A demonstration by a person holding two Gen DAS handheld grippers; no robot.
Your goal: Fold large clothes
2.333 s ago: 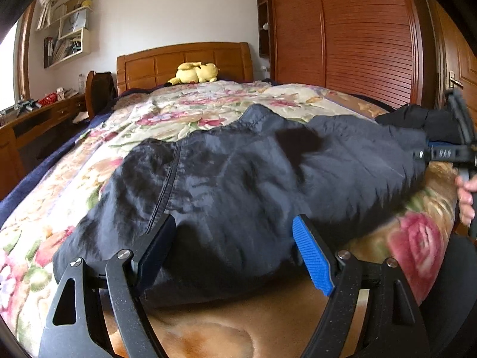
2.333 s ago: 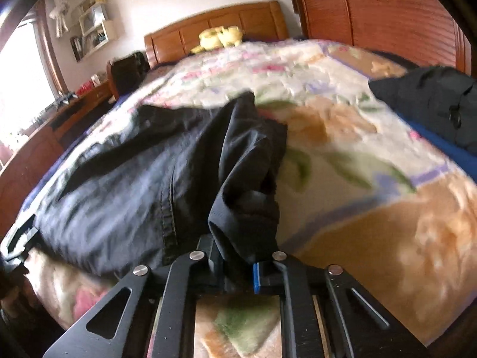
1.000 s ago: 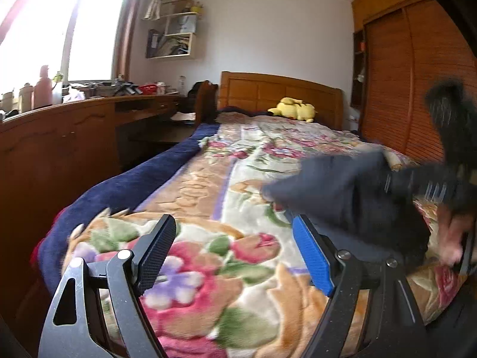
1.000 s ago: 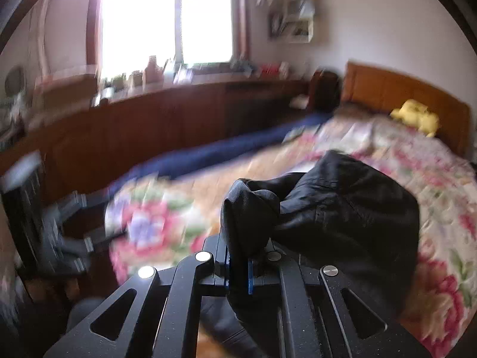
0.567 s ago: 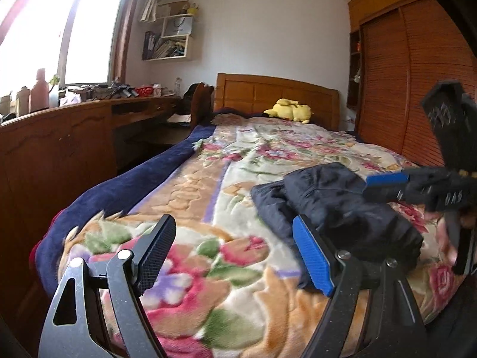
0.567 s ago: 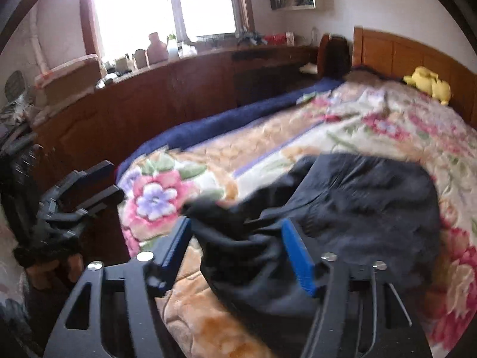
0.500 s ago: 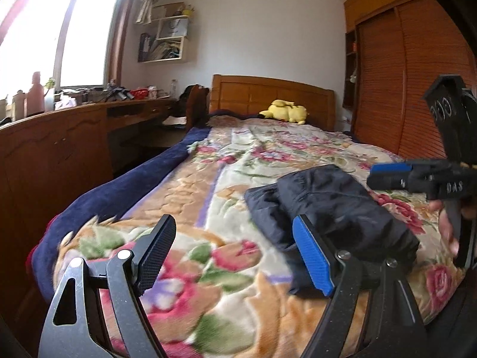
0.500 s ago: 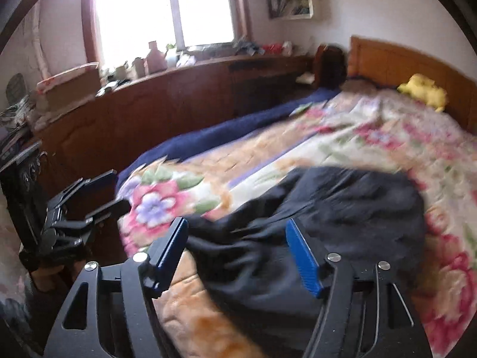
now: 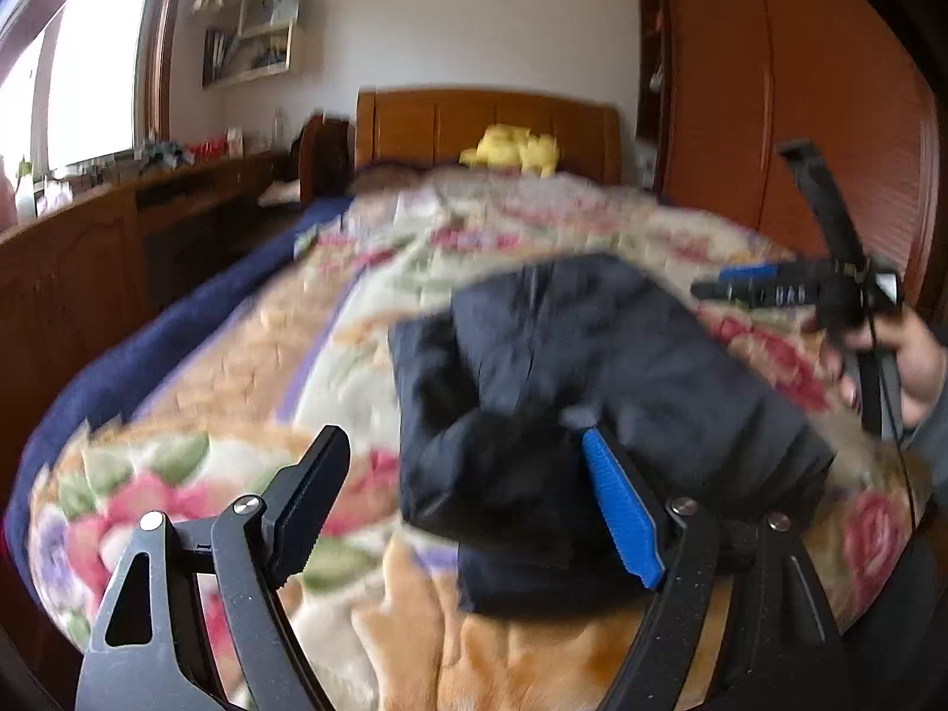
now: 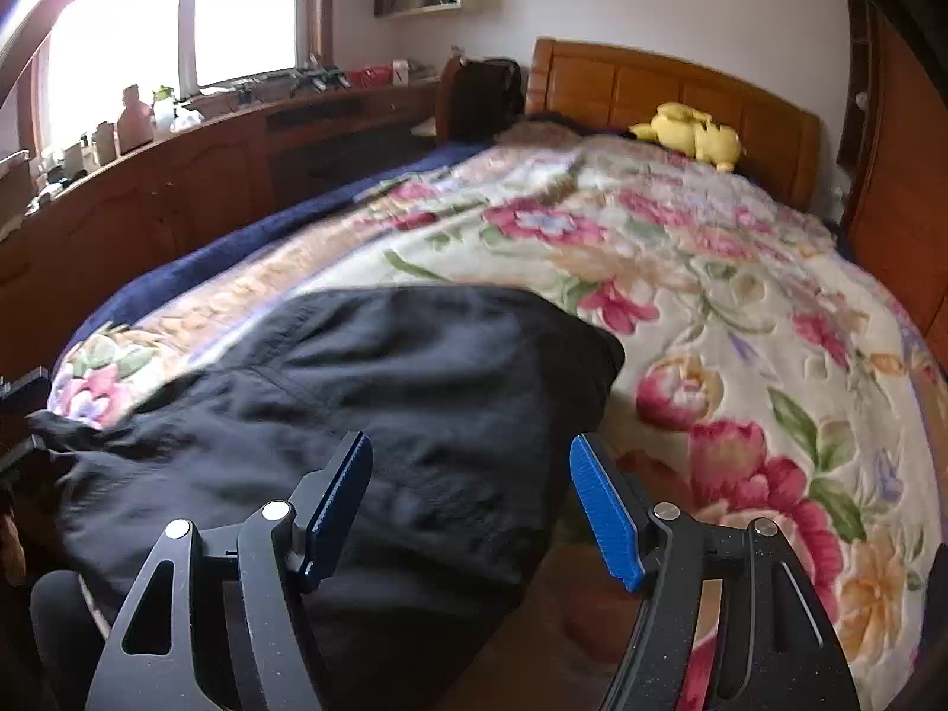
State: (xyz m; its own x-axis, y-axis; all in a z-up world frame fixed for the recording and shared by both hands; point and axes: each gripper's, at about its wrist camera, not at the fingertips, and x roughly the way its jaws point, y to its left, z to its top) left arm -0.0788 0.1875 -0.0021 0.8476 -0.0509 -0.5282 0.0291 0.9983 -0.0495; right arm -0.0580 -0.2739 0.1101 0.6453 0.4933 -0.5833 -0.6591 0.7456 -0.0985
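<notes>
A dark navy garment (image 9: 598,379) lies folded in a bundle near the foot of the bed, on the floral blanket (image 9: 249,355). My left gripper (image 9: 462,462) hangs open just in front of its left end; the blue finger pad (image 9: 619,515) overlaps the cloth without pressing it. In the left wrist view my right gripper (image 9: 764,290) is held by a hand (image 9: 906,361) beyond the garment's right side. In the right wrist view the same garment (image 10: 385,403) spreads below my right gripper (image 10: 471,468), whose jaws stand open above the cloth and hold nothing.
A yellow plush toy (image 10: 693,133) sits by the wooden headboard (image 10: 652,89). A long wooden counter (image 10: 178,178) with bottles runs under the window on the left. A slatted wooden wardrobe (image 9: 800,118) stands on the right. A dark blue sheet (image 9: 130,355) edges the bed.
My right gripper was shut on a fold of the garment and has let it go; the garment now lies folded on the blanket. Both grippers have swung in closer over it.
</notes>
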